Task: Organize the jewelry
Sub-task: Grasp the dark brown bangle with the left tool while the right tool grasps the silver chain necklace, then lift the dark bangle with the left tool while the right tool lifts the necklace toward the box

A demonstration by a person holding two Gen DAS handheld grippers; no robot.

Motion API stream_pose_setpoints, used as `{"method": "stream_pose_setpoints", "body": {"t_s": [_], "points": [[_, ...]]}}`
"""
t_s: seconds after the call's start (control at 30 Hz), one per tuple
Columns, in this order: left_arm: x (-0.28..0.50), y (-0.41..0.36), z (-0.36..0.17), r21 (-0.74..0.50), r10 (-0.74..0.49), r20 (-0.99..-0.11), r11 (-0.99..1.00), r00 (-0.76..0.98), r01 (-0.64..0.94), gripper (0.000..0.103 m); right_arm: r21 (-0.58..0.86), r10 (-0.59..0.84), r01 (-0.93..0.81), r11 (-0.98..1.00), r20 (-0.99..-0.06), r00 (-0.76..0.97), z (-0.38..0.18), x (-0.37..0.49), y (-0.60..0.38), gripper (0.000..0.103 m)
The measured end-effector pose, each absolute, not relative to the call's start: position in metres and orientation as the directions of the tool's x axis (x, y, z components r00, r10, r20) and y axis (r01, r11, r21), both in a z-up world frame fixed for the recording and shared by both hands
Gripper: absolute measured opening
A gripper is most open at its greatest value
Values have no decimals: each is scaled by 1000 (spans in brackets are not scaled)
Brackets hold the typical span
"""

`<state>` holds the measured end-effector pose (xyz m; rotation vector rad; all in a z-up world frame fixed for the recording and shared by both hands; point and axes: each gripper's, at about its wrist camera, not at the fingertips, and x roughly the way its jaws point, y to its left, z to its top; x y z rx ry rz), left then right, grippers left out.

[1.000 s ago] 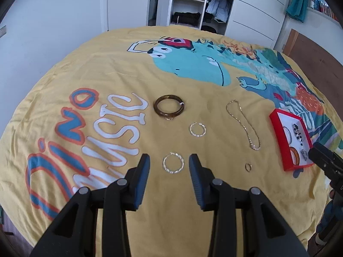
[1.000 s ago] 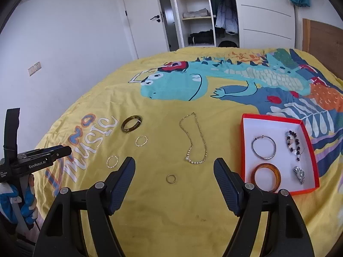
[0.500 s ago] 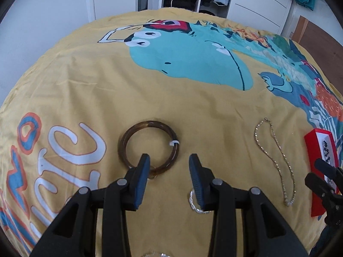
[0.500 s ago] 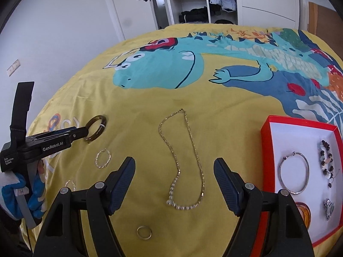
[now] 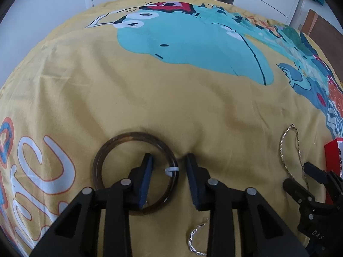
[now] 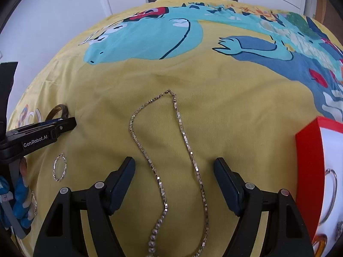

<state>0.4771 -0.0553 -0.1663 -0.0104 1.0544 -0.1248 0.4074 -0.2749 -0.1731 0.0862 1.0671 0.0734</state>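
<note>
A dark brown bangle (image 5: 120,141) with a white tag lies on the yellow bedspread. My left gripper (image 5: 169,162) is open and straddles the bangle's right rim, one finger inside the ring, one outside. The bangle's edge also shows in the right wrist view (image 6: 59,109). A gold chain necklace (image 6: 178,120) lies on the bedspread. My right gripper (image 6: 174,167) is open wide, low over the necklace, with both strands between its fingers. The red jewelry tray (image 6: 308,162) with a white lining sits to the right and holds a silver bangle (image 6: 331,194).
A twisted silver hoop (image 5: 196,238) lies just behind my left gripper; it also shows in the right wrist view (image 6: 59,169). The necklace (image 5: 289,147) and tray edge (image 5: 332,156) show at the left view's right side. A wardrobe and walls stand beyond the bed.
Both grippers have moved forward and down. The left one has closed in on the brown bangle and now straddles its rim. The right one has come down over the necklace.
</note>
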Motion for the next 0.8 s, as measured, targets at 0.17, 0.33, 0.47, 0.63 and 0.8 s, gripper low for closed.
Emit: {"method": "stream_pose_setpoints", "body": {"t_s": [0.17, 0.33, 0.47, 0.63, 0.8], "points": [[480, -64, -161, -80, -130, -849, 990, 511, 118, 9, 86, 88, -28, 996, -868, 488, -172, 419, -276, 36], [483, -68, -149, -125, -179, -827, 983, 533, 136, 9, 139, 133, -24, 990, -861, 492, -168, 431, -284, 5], [482, -68, -131, -181, -238, -801, 971, 549, 157, 9, 177, 165, -28, 984, -832, 530, -158, 430, -287, 5], [475, -71, -106, -228, -284, -778, 959, 560, 171, 9, 213, 197, -41, 976, -790, 580, -134, 424, -287, 5], [461, -73, -74, -237, -297, -760, 955, 579, 179, 9, 229, 210, -51, 972, -752, 624, -98, 412, -289, 5]]}}
